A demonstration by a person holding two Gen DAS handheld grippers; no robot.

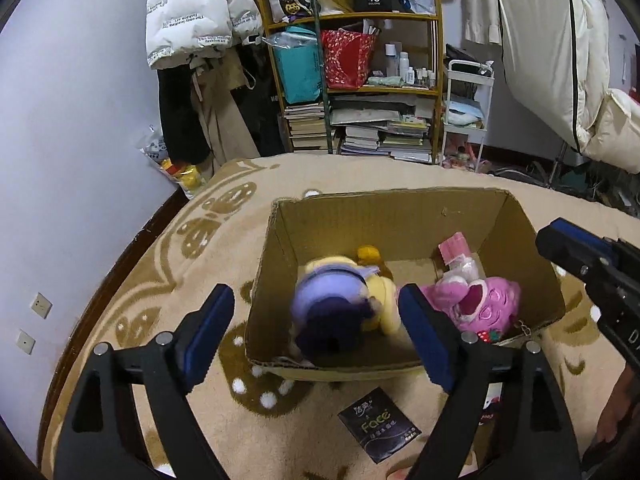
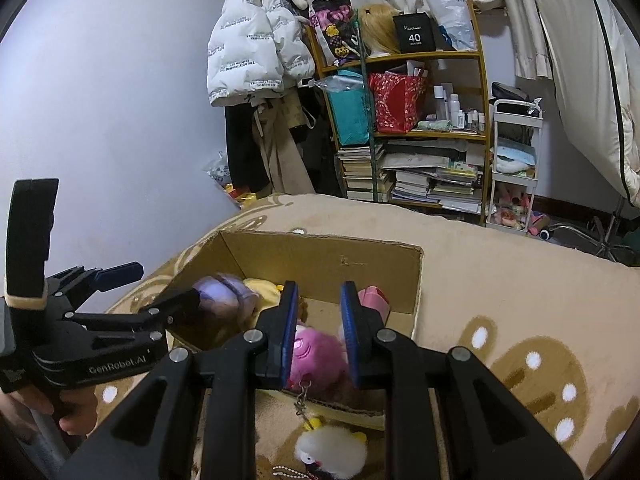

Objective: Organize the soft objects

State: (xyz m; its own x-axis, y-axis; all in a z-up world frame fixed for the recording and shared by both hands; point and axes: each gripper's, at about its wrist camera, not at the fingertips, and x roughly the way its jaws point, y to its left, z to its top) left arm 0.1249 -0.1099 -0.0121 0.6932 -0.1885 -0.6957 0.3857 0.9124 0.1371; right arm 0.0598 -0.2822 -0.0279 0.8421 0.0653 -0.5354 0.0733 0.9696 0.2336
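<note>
An open cardboard box [image 1: 384, 216] sits on a beige patterned blanket. A purple and yellow plush doll [image 1: 340, 304] is blurred inside the box, between and beyond the wide-open fingers of my left gripper [image 1: 316, 320]; it is not gripped. A pink plush [image 1: 480, 300] lies in the box's right side. In the right wrist view my right gripper [image 2: 318, 332] is open above the pink plush [image 2: 316, 356], at the near wall of the box [image 2: 320, 256]. A small white plush keychain [image 2: 330, 450] lies on the blanket below it.
A black tissue pack [image 1: 378, 430] lies on the blanket in front of the box. A cluttered shelf [image 1: 360, 80] with books and bags stands at the back, with hanging coats [image 1: 200, 20] to its left and a white cart [image 1: 466, 112] to its right.
</note>
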